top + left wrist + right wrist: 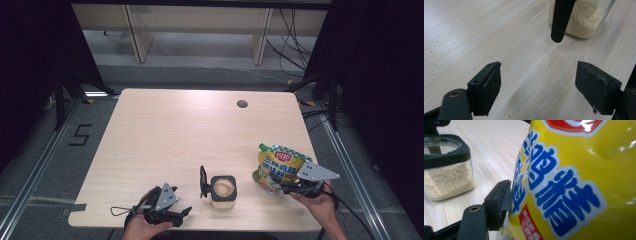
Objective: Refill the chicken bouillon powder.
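From the high view, the right gripper clamps a yellow seasoning pouch at the table's near right edge. The pouch stands roughly upright, green-checked top away from the person, bottom at or just off the tabletop; I can't tell which. The right hand comes in low from the bottom right corner, forearm angled inward toward the middle. Just left of the pouch sits the square glass jar, black rim open, its hinged lid flipped up on the left side. That reads as ready for filling: mouth clear, pouch close by. The left gripper lies low near the front edge, left of the jar, the left hand wrapped round it, jaws aimed at the jar.

Left gripper view now: both black pads stand wide apart over bare wood, nothing between them. Ahead stands the jar, pale grains inside, with the raised lid's dark edge across its front. My guess is this gripper waits to steady the jar.

Right gripper view: the pouch looms close, blue lettering on yellow. One black pad presses into its left side, so the jaws hold the pouch; the other is hidden behind it. The jar sits off to the left, part full of grains.
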`<state>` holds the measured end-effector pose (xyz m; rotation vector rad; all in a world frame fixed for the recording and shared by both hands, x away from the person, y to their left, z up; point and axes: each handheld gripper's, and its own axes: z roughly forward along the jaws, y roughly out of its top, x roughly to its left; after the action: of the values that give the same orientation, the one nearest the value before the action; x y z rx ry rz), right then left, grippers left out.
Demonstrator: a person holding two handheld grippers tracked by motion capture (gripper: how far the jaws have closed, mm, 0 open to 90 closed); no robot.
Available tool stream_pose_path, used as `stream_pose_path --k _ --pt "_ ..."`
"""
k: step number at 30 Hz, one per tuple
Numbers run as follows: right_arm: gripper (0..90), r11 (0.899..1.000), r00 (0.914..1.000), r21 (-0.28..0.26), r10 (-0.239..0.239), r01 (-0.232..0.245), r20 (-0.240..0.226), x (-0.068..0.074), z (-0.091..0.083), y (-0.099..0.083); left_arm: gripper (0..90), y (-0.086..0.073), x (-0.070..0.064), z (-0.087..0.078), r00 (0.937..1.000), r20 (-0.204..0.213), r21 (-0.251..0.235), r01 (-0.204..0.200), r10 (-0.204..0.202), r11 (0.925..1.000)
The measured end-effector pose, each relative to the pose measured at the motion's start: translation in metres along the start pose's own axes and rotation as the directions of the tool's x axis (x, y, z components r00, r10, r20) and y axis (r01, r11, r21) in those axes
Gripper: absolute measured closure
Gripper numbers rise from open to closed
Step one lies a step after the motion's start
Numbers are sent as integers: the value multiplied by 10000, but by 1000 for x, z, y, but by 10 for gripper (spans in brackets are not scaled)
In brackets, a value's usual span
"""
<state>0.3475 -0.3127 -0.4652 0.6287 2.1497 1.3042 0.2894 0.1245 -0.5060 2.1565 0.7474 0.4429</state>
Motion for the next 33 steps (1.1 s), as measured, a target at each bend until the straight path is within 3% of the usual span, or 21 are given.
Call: stream_pose_path --k 6,8,12,15,16,19,21,23,26,29,31,33 --pt "287 9993 9992 226 294 -300 277 2 0 1 205 0 0 0 9999 -45 65 -91 92 9999" --pt "281 9973 9970 326 643 -658 439 6 -3 0 205 0 -1 0 10000 -21 -30 19 -19 10000" --pt "272 9955 9973 760 530 -568 513 14 -14 -4 205 1 -1 2 10000 27 -63 -66 66 10000" --pt "271 9922 9944 862 853 -906 631 22 -20 -5 205 1 -1 2 9999 57 -3 -88 88 10000" --pt "271 9933 9967 968 569 -624 586 21 -21 -4 205 2 -1 2 9999 42 46 -93 92 9999" --pt "266 9887 9927 1123 906 -992 797 23 -20 -3 205 2 -1 3 10000 69 -47 42 -42 10000" --pt "264 9850 9919 1382 920 -1035 872 23 -20 -4 205 2 1 2 9998 -67 95 -207 208 9997" --pt "261 9802 9889 1473 1204 -1324 875 25 -20 -5 205 2 0 3 10000 -3 -21 11 -11 10000" --pt "251 9798 9909 1666 962 -1109 941 23 -20 -4 205 2 0 4 9998 92 -220 160 -158 9996" --pt "242 9715 9871 1885 1269 -1436 979 32 -25 -8 205 2 0 3 10000 33 -191 90 -89 9998" --pt "203 9717 9905 2057 983 -1165 963 36 -30 -12 205 2 1 4 9999 79 -173 86 -85 9998" --pt "205 9688 9887 2133 1051 -1261 1072 40 -33 -12 205 2 -1 4 9998 85 -174 178 -177 9997"
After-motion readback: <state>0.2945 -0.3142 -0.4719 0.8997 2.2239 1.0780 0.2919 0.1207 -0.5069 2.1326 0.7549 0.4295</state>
